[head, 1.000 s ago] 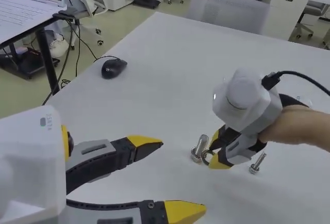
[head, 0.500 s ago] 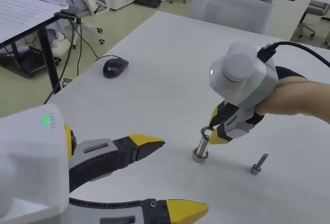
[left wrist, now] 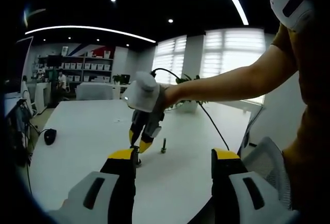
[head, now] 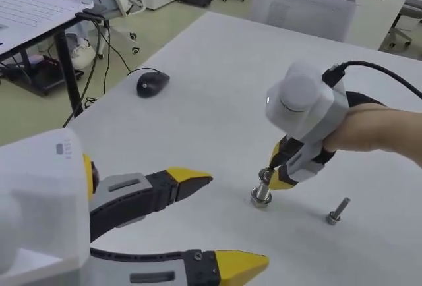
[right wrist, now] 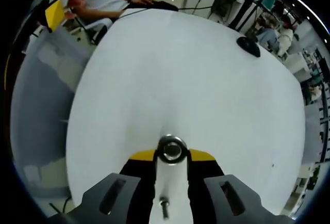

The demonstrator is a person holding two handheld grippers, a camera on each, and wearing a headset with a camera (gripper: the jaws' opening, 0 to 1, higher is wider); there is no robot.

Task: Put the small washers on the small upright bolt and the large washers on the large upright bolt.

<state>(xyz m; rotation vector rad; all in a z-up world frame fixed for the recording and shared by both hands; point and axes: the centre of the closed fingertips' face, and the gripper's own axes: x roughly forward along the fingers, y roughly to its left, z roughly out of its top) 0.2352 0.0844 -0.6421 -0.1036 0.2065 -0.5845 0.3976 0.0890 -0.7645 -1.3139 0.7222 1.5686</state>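
The right gripper [head: 275,180] clamps its jaws on a washer [right wrist: 172,149] by the rim above the large bolt [head: 261,195]; it looks light, stiff and probably slick. The left gripper [head: 237,220] hangs idle, jaws apart.

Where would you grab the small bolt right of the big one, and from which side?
I'd take the small bolt by its bare shank, near the top, coming down from above with the jaws either side. It stands on its wide head, shank up, so the head sits flat on the table and offers little hold. The open left claw is free.
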